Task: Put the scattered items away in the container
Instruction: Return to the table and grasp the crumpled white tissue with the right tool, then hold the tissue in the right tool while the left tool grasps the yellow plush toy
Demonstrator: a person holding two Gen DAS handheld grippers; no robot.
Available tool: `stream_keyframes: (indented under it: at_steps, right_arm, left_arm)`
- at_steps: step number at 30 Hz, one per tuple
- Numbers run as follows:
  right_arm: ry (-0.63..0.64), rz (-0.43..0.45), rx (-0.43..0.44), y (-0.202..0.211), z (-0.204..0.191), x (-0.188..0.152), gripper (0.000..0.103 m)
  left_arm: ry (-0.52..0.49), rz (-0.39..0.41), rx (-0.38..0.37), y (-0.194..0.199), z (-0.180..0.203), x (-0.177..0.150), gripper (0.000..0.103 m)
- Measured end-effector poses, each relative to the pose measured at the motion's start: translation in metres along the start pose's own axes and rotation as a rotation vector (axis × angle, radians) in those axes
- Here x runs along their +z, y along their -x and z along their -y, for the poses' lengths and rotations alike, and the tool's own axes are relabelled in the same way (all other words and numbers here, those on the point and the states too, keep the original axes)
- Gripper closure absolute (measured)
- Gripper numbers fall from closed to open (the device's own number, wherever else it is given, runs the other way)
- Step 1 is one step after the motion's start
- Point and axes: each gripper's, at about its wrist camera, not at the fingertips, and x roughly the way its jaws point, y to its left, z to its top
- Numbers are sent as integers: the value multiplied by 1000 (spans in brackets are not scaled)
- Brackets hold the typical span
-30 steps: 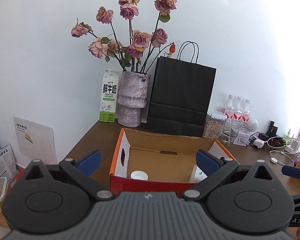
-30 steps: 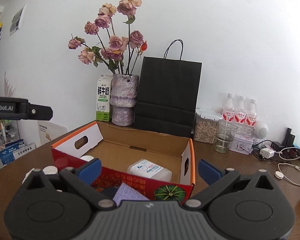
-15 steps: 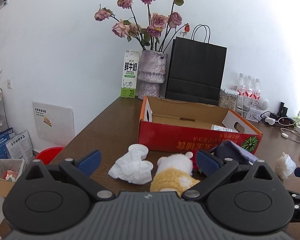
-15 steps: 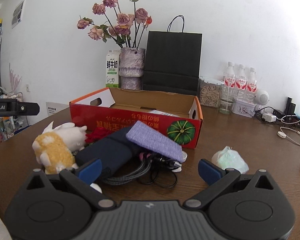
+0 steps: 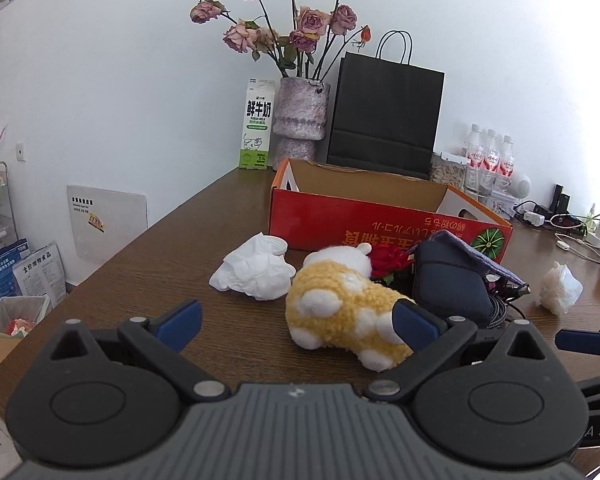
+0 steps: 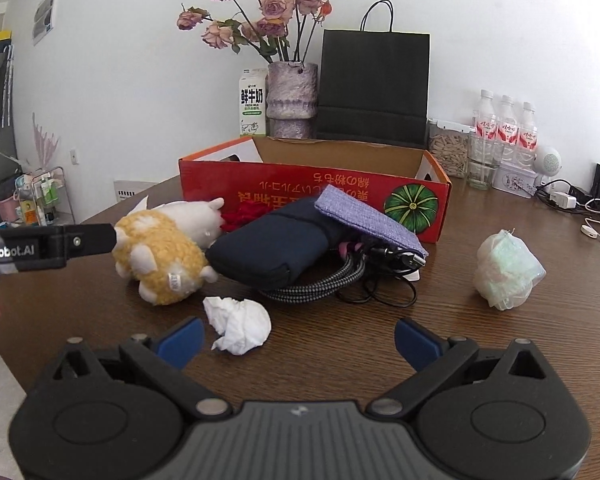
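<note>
A red cardboard box (image 5: 380,232) (image 6: 292,188) stands open on the brown table. In front of it lie a yellow and white plush toy (image 5: 340,300) (image 6: 160,248), crumpled white tissue (image 5: 252,272), a second tissue wad (image 6: 238,322), a dark blue pouch (image 5: 448,284) (image 6: 276,244), a purple pouch (image 6: 368,220), braided cables (image 6: 340,280) and a wad in clear plastic (image 5: 560,286) (image 6: 506,270). My left gripper (image 5: 298,326) is open and empty, just before the plush toy. My right gripper (image 6: 298,340) is open and empty, near the second tissue wad.
Behind the box stand a milk carton (image 5: 256,124), a vase of dried roses (image 5: 300,120), a black paper bag (image 5: 386,116), a jar, a glass and water bottles (image 6: 504,128). Chargers and cables (image 6: 580,200) lie at the right. The table's left edge drops to floor clutter (image 5: 20,280).
Both grippers have pulled back and down from above the box to the table's near side. The scattered items in front of the box have come into view. Both stay open.
</note>
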Motion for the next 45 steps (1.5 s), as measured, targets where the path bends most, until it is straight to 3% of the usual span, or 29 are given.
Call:
stream_keyframes:
  at_steps: [9,15,16,18,20,27,45]
  right_arm:
    - [15,-30,17,-19,-11,4,7]
    - [38,-41,46,-28,-21,5,18]
    - [38,-45,57,-30,-21,5,23]
    - [35,-55,82,-31,-21,4,43]
    - [30,-45,112,-28,-19,3,86]
    - [-8,11,86,-12,-6,3,85]
    - [-60,35,8,-3,17,1,85]
  left_arm:
    - [0,-23,16,-3,-5,-5,0]
    - [12,-44,4,-6,-9,-7,0]
    - [12,-43,4,-6,-9,-7,0]
    - [9,-40,1,-6,-8,-7,0]
    - [4,-39,-1,-7,-7,-7,0]
    - [-9,-40,-7,-8,-2,-7,0]
    - [-127,-47,-59,-23,26,-7,0]
